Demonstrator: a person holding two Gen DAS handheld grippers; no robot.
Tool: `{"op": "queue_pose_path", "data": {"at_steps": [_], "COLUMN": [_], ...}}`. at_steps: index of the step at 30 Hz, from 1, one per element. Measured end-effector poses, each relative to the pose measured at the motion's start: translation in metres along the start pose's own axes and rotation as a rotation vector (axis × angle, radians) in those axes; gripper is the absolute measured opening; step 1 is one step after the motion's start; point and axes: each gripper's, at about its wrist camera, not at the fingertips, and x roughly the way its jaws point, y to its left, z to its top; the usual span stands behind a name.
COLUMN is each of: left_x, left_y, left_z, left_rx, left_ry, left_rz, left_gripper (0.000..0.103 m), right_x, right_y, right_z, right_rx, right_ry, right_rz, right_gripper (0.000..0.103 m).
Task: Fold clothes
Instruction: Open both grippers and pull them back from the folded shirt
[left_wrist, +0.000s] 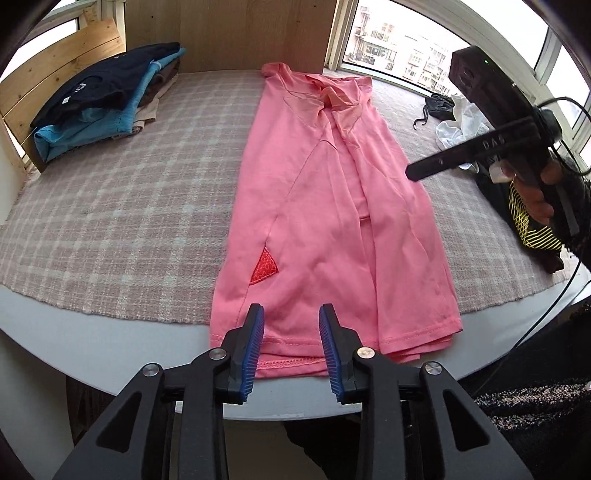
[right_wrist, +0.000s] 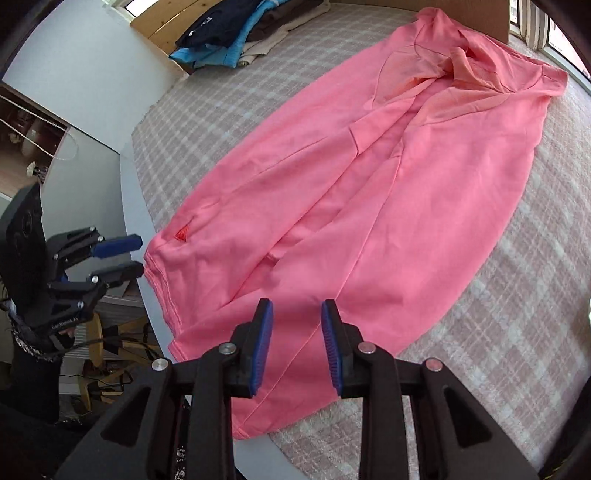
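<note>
The left gripper (left_wrist: 291, 314) is hovering with fingers spread over the hem of the pink shirt (left_wrist: 332, 206); the right gripper (right_wrist: 297, 310) is hanging above its side, likewise spread, holding nothing.

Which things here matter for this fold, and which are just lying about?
In play: pink shirt, left tool, right tool, both open.
Lying about: folded stack, white cloth, black-and-yellow garment.

pink shirt (left_wrist: 332, 221): smooth matt knit | checked cloth (left_wrist: 129, 221): coarse weave | panel (left_wrist: 255, 33): wood grain
</note>
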Motion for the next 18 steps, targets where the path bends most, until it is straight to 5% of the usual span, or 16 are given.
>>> {"op": "queue_pose_path", "data": {"at_steps": [4, 7, 13, 18], "left_x": [0.017, 0.024, 0.026, 0.034], "left_y": [0.031, 0.048, 0.073, 0.081], "left_z": [0.020, 0.030, 0.029, 0.021], "left_rx": [0.015, 0.074, 0.193, 0.228], "left_ry": [0.030, 0.048, 0.107, 0.174], "left_rz": [-0.041, -0.076, -0.202, -0.296], "left_gripper": [0.029, 0.029, 0.029, 0.031], "right_x": [0.009, 0.004, -0.025, -0.012], "right_y": [0.020, 0.027, 0.017, 0.030], "right_z": [-0.038, -0.060, -0.110, -0.124], "right_rx": [0.046, 0.156, 0.649, 0.780], "right_ry": [-0.006, 0.032, -0.176, -0.219], "right_rz": [-0.069, -0.095, -0.140, -0.184], "right_gripper": [0.040, 0.041, 0.043, 0.043]}}
